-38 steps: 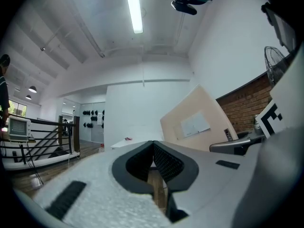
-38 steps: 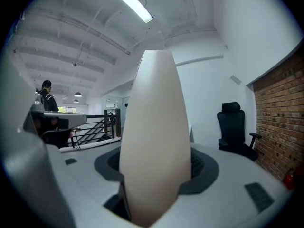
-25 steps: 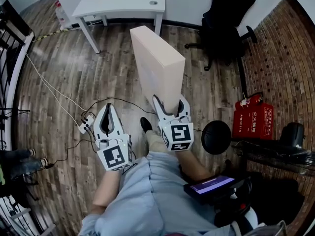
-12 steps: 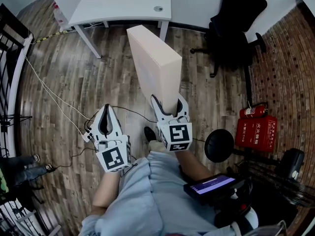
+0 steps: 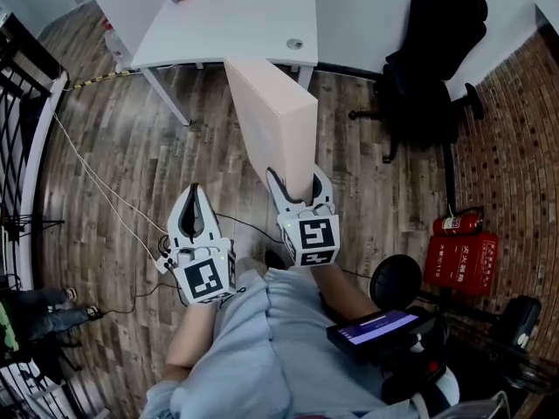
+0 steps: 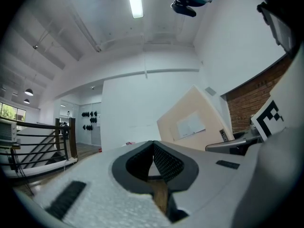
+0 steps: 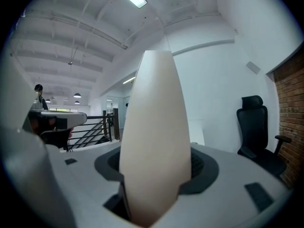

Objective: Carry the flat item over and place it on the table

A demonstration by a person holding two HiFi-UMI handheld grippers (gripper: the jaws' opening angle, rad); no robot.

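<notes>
Now right gripper (image 5: 300, 182) clamping lower edge of pale beige flat rigid box (image 5: 272, 116) — likely light, tip-prone; left gripper (image 5: 194, 201) closed, empty.

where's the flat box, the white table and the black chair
flat box (image 5: 266, 138), head view, broad side face
white table (image 5: 236, 20), head view, bare top
black chair (image 5: 441, 24), head view, backrest

A long white ceiling tube light (image 6: 135, 0) glares above the left gripper's (image 6: 153, 145) fingers (image 6: 167, 163); the white walls (image 6: 128, 103) look evenly bright, shadows soft. Gripper views bow at the edges, corners black. The pale flat beige box (image 7: 154, 127) between the right gripper's (image 7: 156, 175) fingers (image 7: 203, 167) is blurred.
</notes>
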